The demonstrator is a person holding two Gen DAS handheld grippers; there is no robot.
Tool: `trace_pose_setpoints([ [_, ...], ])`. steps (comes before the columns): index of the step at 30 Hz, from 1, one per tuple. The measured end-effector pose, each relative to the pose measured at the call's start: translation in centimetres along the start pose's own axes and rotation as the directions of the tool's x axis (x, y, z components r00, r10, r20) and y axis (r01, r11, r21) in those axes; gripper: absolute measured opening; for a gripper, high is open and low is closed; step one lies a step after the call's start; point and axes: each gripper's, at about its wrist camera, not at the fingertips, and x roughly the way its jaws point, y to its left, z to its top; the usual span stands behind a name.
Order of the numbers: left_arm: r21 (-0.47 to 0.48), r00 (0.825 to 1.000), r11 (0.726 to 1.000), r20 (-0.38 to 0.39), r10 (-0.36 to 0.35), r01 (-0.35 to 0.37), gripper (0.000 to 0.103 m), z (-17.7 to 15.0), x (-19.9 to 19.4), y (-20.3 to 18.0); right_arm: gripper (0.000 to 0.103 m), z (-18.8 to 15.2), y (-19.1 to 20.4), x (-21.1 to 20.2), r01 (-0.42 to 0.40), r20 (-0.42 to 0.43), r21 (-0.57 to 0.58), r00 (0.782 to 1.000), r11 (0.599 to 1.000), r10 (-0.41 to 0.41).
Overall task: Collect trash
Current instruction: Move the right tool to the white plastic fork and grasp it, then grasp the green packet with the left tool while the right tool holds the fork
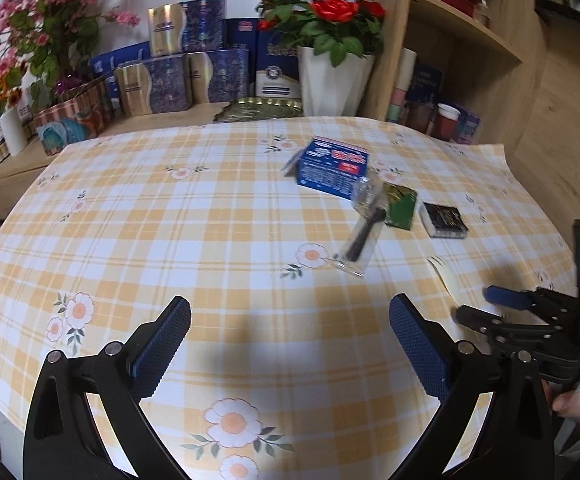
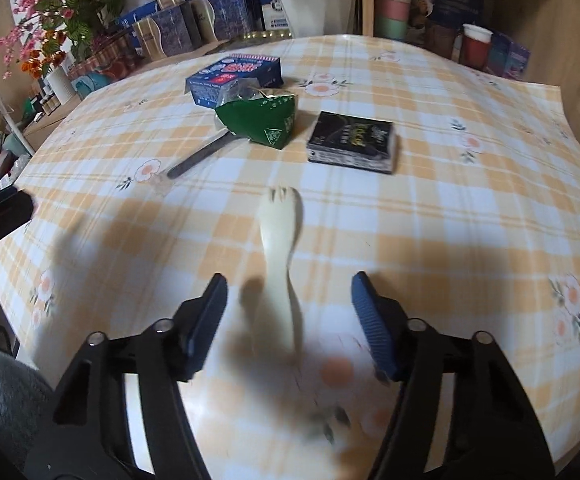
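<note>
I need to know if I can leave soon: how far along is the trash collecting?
Nothing looks collected yet. The right gripper is open around the pale spork, not gripping it. The left gripper is open and empty. The blue box, green wrapper, black box and wrapped black utensil remain.

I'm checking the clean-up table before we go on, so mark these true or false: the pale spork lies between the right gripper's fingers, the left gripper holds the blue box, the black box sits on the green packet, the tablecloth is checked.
1. The pale spork lies between the right gripper's fingers: true.
2. The left gripper holds the blue box: false; it is open and empty, the box far ahead.
3. The black box sits on the green packet: false; it lies beside it, apart.
4. The tablecloth is checked: true.
</note>
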Motion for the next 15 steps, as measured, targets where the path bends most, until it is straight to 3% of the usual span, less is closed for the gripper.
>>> trace_pose_setpoints([
  [5,-0.042,1.0,0.999,0.002,0.004,-0.004,0.097,0.3,0.1,1.3,0.055,1.9,1.0,1.8,0.043,0.002,-0.03,0.999,0.999,-0.043],
  [7,-0.055,1.0,0.998,0.0,-0.004,0.004,0.097,0.4,0.3,1.6,0.044,2.2,1.1,2.1,0.059,0.013,-0.056,0.998,0.997,-0.058],
  [9,-0.062,1.0,0.998,-0.003,-0.016,0.016,0.097,0.4,0.5,1.7,0.025,2.4,1.2,2.3,0.041,0.021,-0.068,0.999,0.997,-0.04],
  [12,-0.06,0.999,0.997,-0.002,-0.045,0.045,0.095,0.5,0.8,1.4,0.025,2.2,1.2,2.0,0.013,0.021,-0.066,1.0,0.998,-0.011],
  [15,-0.04,0.995,0.995,-0.01,-0.097,0.097,0.082,0.9,1.4,0.5,0.025,1.6,0.5,0.5,-0.059,0.086,-0.001,0.995,0.998,0.059],
])
